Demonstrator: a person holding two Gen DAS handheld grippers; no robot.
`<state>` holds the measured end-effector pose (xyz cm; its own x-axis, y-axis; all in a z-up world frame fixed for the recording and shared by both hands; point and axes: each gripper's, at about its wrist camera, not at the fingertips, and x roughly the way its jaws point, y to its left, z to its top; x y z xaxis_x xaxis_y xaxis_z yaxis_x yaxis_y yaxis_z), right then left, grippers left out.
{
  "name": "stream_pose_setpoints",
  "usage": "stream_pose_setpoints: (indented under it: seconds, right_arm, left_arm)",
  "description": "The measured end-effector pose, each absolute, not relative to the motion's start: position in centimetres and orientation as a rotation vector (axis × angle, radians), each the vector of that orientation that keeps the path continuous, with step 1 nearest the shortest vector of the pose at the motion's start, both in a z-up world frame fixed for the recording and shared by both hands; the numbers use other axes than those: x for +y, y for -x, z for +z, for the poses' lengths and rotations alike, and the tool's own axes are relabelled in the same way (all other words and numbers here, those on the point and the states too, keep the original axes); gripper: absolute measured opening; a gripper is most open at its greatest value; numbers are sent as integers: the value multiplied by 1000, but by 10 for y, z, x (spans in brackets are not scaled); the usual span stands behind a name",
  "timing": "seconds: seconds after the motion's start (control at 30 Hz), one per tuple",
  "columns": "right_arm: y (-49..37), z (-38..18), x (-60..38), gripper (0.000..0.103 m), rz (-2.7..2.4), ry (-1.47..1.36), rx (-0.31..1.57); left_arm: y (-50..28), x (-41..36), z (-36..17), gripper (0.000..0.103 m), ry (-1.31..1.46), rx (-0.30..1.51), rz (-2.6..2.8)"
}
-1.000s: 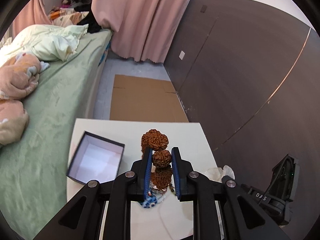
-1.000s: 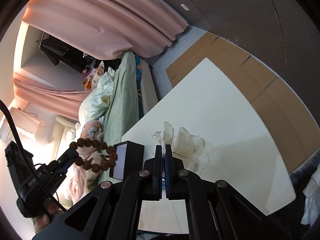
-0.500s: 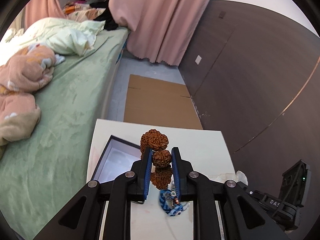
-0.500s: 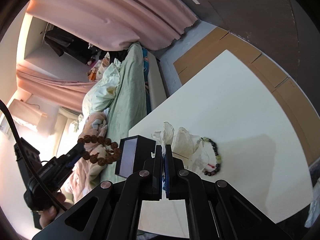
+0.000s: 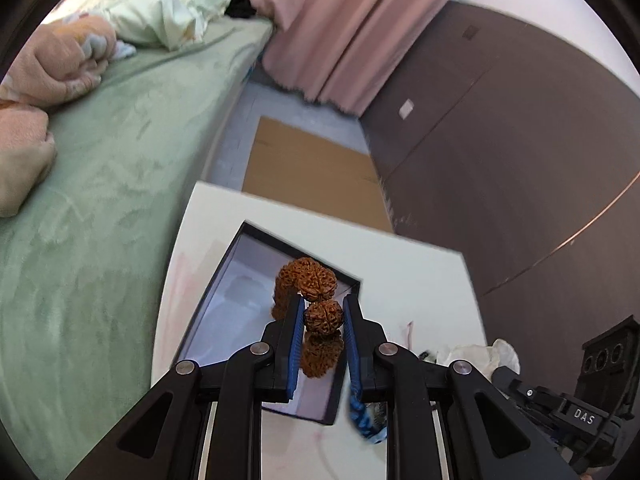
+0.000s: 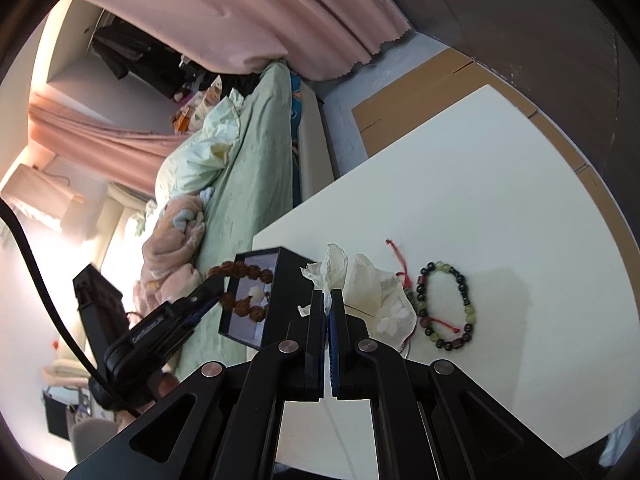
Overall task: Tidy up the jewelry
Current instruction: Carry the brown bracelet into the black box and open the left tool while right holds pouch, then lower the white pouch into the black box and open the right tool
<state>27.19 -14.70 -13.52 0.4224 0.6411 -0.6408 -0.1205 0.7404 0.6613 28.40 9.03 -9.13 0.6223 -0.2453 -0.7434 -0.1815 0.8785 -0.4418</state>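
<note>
My left gripper (image 5: 322, 300) is shut on a brown knobbly bead bracelet (image 5: 323, 316). The bracelet's loop hangs over the open black box (image 5: 224, 288), which has a white inside. In the right wrist view the same bracelet (image 6: 244, 288) dangles into the box (image 6: 280, 280) from the left gripper (image 6: 218, 294). My right gripper (image 6: 329, 294) is shut on a crumpled white wrap (image 6: 372, 292), held just above the white table (image 6: 500, 200). A green and black bead bracelet (image 6: 466, 308) with a red cord lies on the table to the right of the wrap.
A blurred blue beaded piece (image 5: 366, 420) lies on the table beside the box. A bed with a green sheet (image 5: 100, 180) runs along the table's left edge. Flat cardboard (image 5: 308, 172) covers the floor beyond, and a dark panelled wall (image 5: 520, 140) stands to the right.
My left gripper has come down and forward with the brown bracelet, which now hangs over the box opening. My right gripper has shifted with the wrap, bringing the green and black bracelet into view.
</note>
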Motion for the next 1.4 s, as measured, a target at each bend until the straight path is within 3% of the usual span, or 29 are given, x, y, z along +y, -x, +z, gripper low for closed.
stream_pose_setpoints:
  seconds: [0.23,0.3,0.4,0.67,0.8,0.87,0.9,0.93,1.0,1.4]
  right_arm:
    - [-273,-133,-112,3,569,-530,1030]
    - [-275,-132,-103,3,590,-533,1019]
    - [-276,-130,-89,3,616,-535,994]
    - [-281,-127,-50,3,705,-577,942]
    - [-282,-121,-29,5,752,-579,910]
    - [-283,-117,-14,32,762,-526,896]
    - [-286,-118,-9,68,767,-514,906]
    - [-289,-121,-6,87,769,-517,921]
    - [-289,-127,-10,87,739,-540,935]
    - [-274,-117,-105,87,539,-560,924]
  left_arm:
    - [-278,127,-90,31,570,909,4]
    - [-274,133,-87,48,576,895,18]
    - [-269,140,-82,59,586,870,24]
    - [-263,168,-79,62,635,848,47]
    - [-257,182,-81,81,683,835,61]
    - [-254,186,-78,86,686,821,68]
    - [-253,187,-77,89,687,815,66]
    - [-252,187,-76,90,688,809,62]
    - [-250,186,-74,95,693,801,53]
    - [-250,126,-69,99,624,819,-61]
